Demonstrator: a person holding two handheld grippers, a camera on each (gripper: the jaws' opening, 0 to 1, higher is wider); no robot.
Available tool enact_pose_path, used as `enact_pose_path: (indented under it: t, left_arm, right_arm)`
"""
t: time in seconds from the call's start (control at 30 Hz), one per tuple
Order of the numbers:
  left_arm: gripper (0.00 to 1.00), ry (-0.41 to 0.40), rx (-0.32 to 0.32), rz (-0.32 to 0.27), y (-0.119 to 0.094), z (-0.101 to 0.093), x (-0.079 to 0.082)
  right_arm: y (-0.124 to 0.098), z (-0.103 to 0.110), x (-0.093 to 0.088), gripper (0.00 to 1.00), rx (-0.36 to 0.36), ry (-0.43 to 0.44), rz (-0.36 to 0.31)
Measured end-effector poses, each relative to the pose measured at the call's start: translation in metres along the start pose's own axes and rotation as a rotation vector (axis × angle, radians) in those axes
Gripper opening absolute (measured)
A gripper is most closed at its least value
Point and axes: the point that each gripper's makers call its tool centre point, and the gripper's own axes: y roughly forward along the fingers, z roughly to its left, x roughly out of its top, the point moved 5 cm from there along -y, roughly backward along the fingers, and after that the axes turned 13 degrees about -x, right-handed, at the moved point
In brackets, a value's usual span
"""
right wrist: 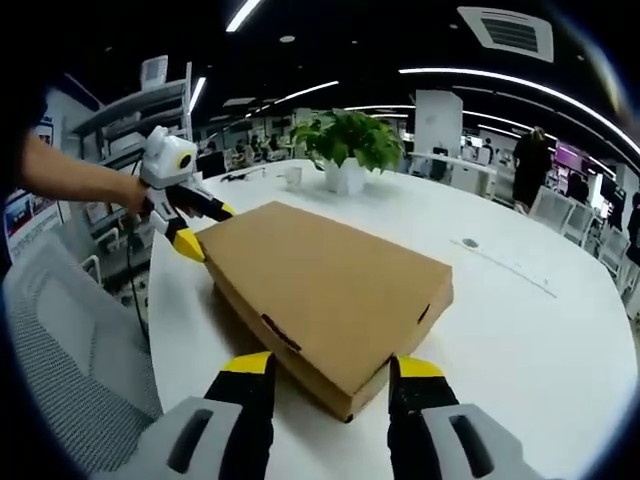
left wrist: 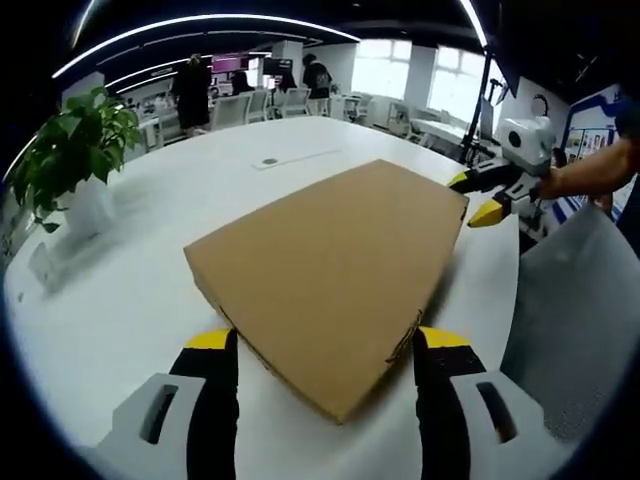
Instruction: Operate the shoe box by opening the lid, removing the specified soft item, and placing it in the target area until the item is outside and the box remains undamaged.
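Note:
A closed brown cardboard shoe box point(left wrist: 335, 265) lies flat on the white table point(left wrist: 130, 290), its lid down. In the left gripper view, my left gripper point(left wrist: 328, 345) is open, its yellow-tipped black jaws standing either side of the box's near corner. At the opposite end, my right gripper point(left wrist: 475, 197) sits against the box's far right corner, held by a person's hand. The right gripper view shows the same box point(right wrist: 330, 275) with my right gripper point(right wrist: 332, 365) open astride its near corner. My left gripper point(right wrist: 203, 228) is at the far left corner there. The box's contents are hidden.
A potted green plant point(left wrist: 70, 150) in a white pot stands at the table's left, also seen as the plant point(right wrist: 350, 140). A grey mesh chair point(left wrist: 575, 310) stands beside the table edge. A round cable port point(right wrist: 470, 243) sits in the tabletop. People stand by desks point(left wrist: 245, 105) far behind.

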Motion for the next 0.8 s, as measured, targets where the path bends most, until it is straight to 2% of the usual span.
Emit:
enact_pose_path:
  t: [0.23, 0.43, 0.67, 0.8]
  left_arm:
    - [0.73, 0.018, -0.023, 0.016, -0.007, 0.002, -0.005]
    - [0.73, 0.024, -0.033, 0.025, -0.011, 0.003, -0.008]
    - [0.73, 0.032, -0.04, 0.014, -0.015, 0.003, -0.011]
    - [0.73, 0.032, -0.036, 0.012, -0.015, 0.003, -0.011]
  right_arm:
    - [-0.005, 0.01, -0.001, 0.39, 0.012, -0.023, 0.015]
    - [-0.007, 0.017, -0.001, 0.4, 0.017, -0.015, 0.022]
    - [-0.009, 0.024, -0.002, 0.41, 0.001, 0.014, 0.005]
    - [-0.009, 0.023, -0.005, 0.39, -0.008, -0.008, -0.012]
